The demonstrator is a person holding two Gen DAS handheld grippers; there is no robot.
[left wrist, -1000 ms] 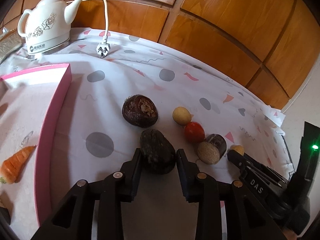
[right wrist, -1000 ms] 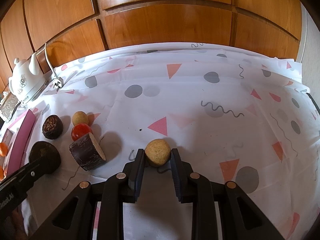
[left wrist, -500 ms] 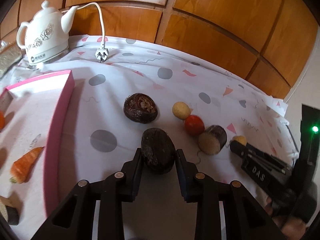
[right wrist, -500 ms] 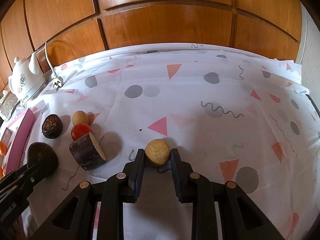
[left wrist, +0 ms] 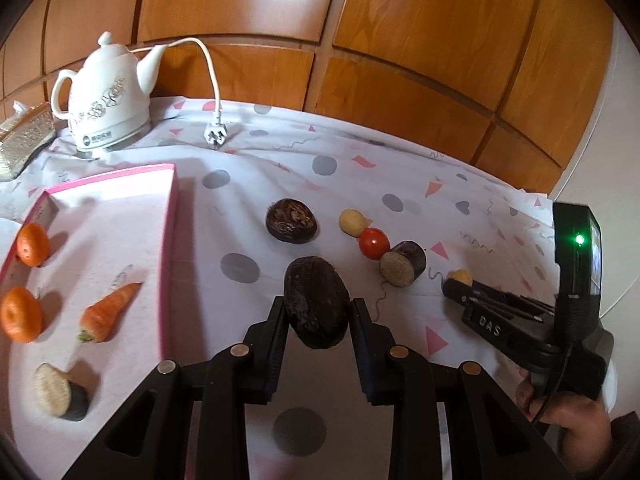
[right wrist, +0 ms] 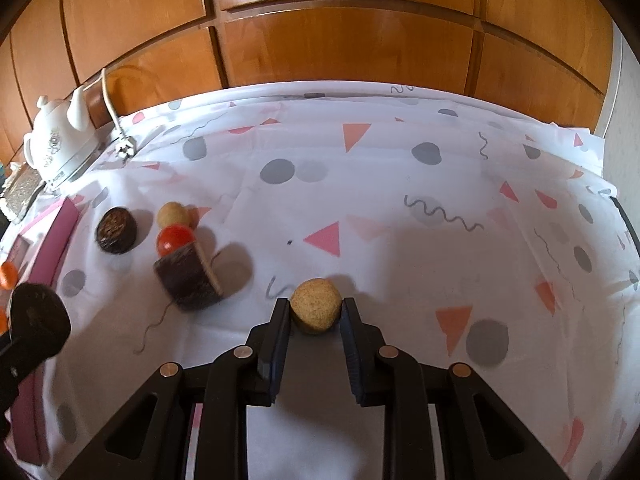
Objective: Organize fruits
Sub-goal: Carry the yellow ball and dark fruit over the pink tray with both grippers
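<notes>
My left gripper [left wrist: 318, 312] is shut on a dark oval fruit [left wrist: 316, 300] and holds it above the cloth; it also shows in the right wrist view [right wrist: 38, 316]. My right gripper [right wrist: 315, 312] is shut on a small tan round fruit [right wrist: 316, 310], lifted just off the cloth; its tip shows in the left wrist view [left wrist: 460, 278]. On the cloth lie a dark round fruit [left wrist: 292, 221], a tan ball [left wrist: 352, 222], a red tomato [left wrist: 374, 243] and a dark cut cylinder [left wrist: 402, 269]. A pink-rimmed tray [left wrist: 170, 216] at left holds two oranges, a carrot [left wrist: 108, 312] and a cut piece.
A white kettle [left wrist: 106, 96] with cord and plug [left wrist: 216, 134] stands at the back left. Wooden panels run behind the table. A patterned cloth [right wrist: 400, 208] covers the table, and its right edge drops off.
My left gripper has risen and drawn back with the dark fruit, bringing more of the tray into view. My right gripper has lifted the tan fruit slightly.
</notes>
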